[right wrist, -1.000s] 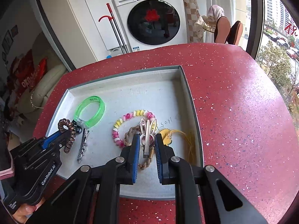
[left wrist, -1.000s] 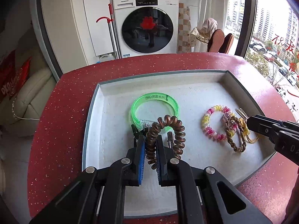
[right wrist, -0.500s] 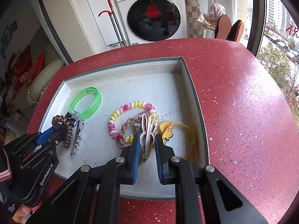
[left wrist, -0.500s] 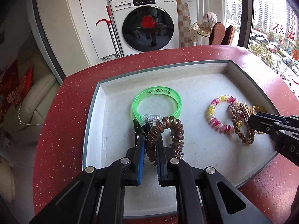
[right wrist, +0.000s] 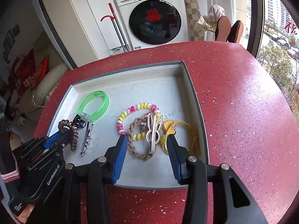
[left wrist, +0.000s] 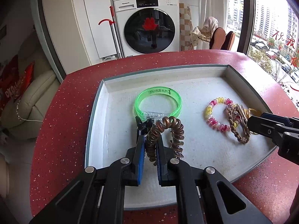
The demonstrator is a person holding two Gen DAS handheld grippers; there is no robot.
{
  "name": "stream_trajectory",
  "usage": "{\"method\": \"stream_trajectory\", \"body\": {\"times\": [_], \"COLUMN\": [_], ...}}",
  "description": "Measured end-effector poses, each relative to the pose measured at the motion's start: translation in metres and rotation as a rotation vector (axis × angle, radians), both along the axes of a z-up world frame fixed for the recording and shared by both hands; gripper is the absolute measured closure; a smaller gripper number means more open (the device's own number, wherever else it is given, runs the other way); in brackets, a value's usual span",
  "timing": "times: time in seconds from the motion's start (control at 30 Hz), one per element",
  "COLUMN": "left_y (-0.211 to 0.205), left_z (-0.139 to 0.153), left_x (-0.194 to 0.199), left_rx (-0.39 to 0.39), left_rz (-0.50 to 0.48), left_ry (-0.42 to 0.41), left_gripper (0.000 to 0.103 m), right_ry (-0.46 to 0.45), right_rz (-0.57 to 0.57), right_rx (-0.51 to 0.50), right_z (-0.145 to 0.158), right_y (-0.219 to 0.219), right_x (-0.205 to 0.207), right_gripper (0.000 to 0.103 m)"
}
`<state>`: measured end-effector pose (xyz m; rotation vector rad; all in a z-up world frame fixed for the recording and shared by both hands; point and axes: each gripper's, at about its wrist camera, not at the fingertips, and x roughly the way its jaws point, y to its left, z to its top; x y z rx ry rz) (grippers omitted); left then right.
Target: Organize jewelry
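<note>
My left gripper is shut on a brown spiral hair tie, held just above the left part of the grey tray; the right wrist view shows this grip at the left. My right gripper is opening its jaws over the tray's right side. Between them lies a silver rabbit-shaped clip, and the blue pads stand clear of it. The clip rests on a braided brown band and a pink-and-yellow bead bracelet.
Also in the tray are a green bangle, a black clip, a silver barrette and a yellow cord tie. The tray sits on a red speckled table, with a washing machine behind.
My right gripper's jaws have spread apart and let go of the rabbit clip, which now lies on the pile. The left gripper keeps its grip on the hair tie.
</note>
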<state>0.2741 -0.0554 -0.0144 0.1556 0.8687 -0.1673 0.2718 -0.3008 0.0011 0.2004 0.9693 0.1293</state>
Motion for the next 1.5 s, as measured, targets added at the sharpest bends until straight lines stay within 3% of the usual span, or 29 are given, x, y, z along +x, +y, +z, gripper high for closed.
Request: {"method": "stream_trajectory", "body": {"times": [0.27, 0.6, 0.63, 0.7, 0.77, 1.1, 1.3, 1.37, 1.5], "left_y": [0.004, 0.004, 0.005, 0.008, 0.009, 0.007, 0.012, 0.015, 0.016], "left_z": [0.004, 0.008, 0.01, 0.014, 0.023, 0.027, 0.028, 0.029, 0.031], "left_x": [-0.001, -0.002, -0.002, -0.006, -0.012, -0.013, -0.019, -0.021, -0.028], "left_rx": [-0.003, 0.048, 0.048, 0.053, 0.057, 0.063, 0.043, 0.027, 0.025], "left_rz": [0.007, 0.022, 0.027, 0.054, 0.052, 0.027, 0.032, 0.036, 0.034], "left_ry": [-0.009, -0.044, -0.049, -0.088, -0.146, -0.138, -0.122, -0.113, -0.11], "left_gripper": [0.074, 0.071, 0.039, 0.0, 0.0, 0.0, 0.0, 0.0, 0.0], "right_ry": [-0.023, -0.045, -0.047, -0.049, -0.048, -0.045, -0.079, -0.105, -0.139], "right_rz": [0.001, -0.002, -0.001, -0.002, -0.006, -0.005, 0.012, 0.016, 0.015], "right_rx": [0.009, 0.013, 0.012, 0.012, 0.01, 0.007, -0.048, -0.073, -0.099], "right_z": [0.012, 0.024, 0.024, 0.025, 0.025, 0.025, 0.031, 0.035, 0.041], "right_y": [-0.001, -0.005, -0.005, -0.006, -0.008, -0.005, 0.003, 0.007, 0.012], "right_x": [-0.006, -0.013, -0.014, -0.016, -0.015, -0.018, -0.025, -0.03, -0.035], "right_gripper": [0.056, 0.056, 0.056, 0.056, 0.056, 0.055, 0.038, 0.026, 0.021]}}
